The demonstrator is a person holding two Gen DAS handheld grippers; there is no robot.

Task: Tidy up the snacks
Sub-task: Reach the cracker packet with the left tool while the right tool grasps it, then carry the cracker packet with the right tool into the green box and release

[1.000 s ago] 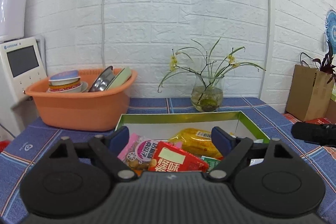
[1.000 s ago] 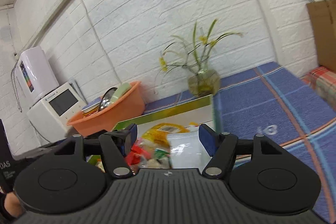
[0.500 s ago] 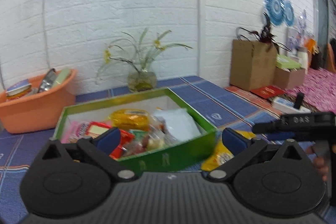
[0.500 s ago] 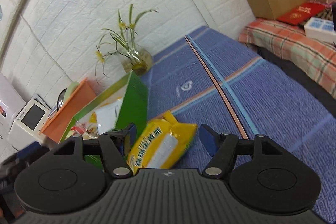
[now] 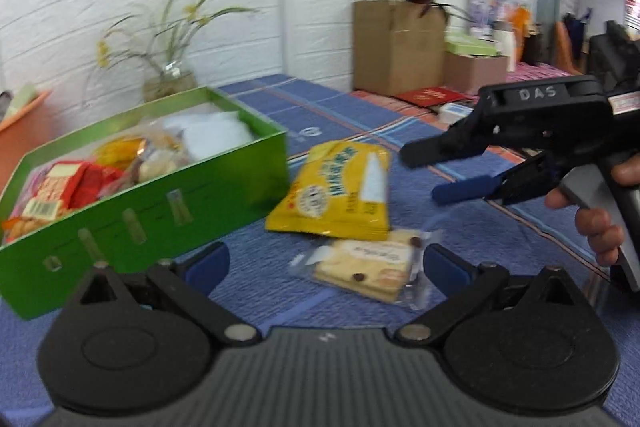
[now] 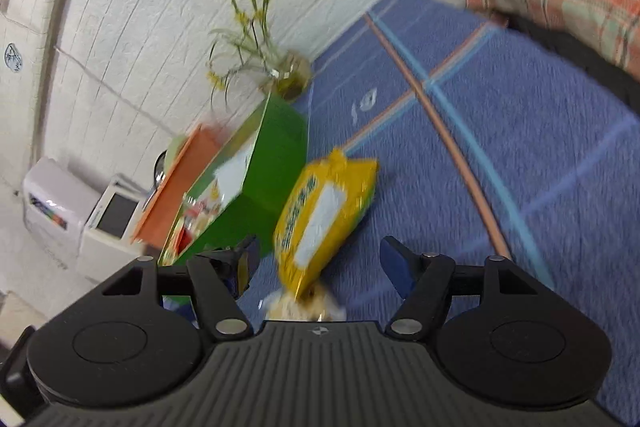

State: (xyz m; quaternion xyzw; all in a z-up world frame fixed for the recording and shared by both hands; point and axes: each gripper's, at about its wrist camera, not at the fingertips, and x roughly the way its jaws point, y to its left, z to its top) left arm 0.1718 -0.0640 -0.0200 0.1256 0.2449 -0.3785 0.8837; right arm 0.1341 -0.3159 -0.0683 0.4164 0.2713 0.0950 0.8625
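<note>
A green box (image 5: 132, 203) holding several snack packs stands on the blue tablecloth, left in the left wrist view; it also shows in the right wrist view (image 6: 276, 167). A yellow snack bag (image 5: 340, 187) lies just right of the box, and a clear cookie packet (image 5: 372, 267) lies in front of it. My left gripper (image 5: 324, 265) is open and empty, its fingers either side of the cookie packet. My right gripper (image 6: 320, 261) is open and empty just above the yellow bag (image 6: 324, 211); it also shows at the right of the left wrist view (image 5: 420, 173).
A glass vase with yellow flowers (image 5: 168, 79) stands by the white brick wall behind the box. An orange basin (image 6: 180, 183) sits left of the box. A brown paper bag (image 5: 396, 47) and boxes stand at the far right. Blue cloth (image 6: 520, 147) stretches right.
Both grippers have swung right, away from over the green box, toward the yellow bag and cookie packet. The right gripper has come lower over the bag. Both stay open.
</note>
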